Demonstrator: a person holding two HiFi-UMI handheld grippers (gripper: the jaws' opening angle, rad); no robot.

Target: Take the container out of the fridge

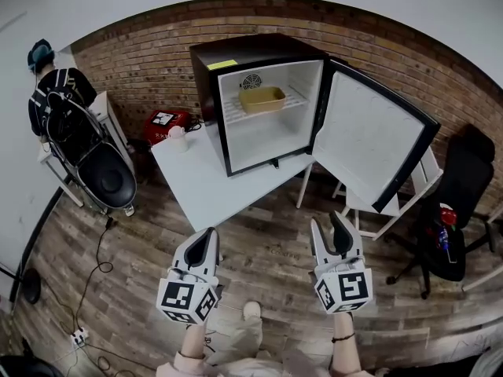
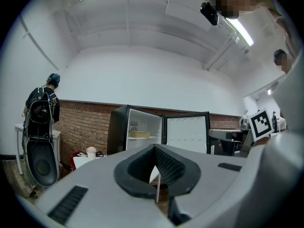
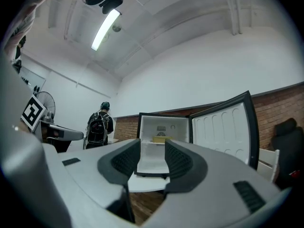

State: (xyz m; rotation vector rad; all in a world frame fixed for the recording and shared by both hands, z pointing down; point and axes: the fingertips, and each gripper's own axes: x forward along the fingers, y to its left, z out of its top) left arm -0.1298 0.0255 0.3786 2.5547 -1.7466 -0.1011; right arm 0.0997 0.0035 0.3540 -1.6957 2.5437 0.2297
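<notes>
Container bearing: tan rectangular plastic container (image 1: pixel 262 99) lies ahead of the right gripper (image 1: pixel 326 225), framed between its jaws.
Right gripper: jaws wide, empty, well short of the black mini fridge (image 1: pixel 206 67).
Left gripper (image 1: pixel 209 238): jaws together, empty, equally short of the fridge.
Container place: white wire shelf (image 1: pixel 299 93) inside the fridge, long axis across the opening.
Better-placed hand: likely right.

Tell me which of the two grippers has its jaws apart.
The right gripper: its jaws stand apart with nothing between them, the open fridge showing through the gap. The left gripper has its jaws together.
</notes>
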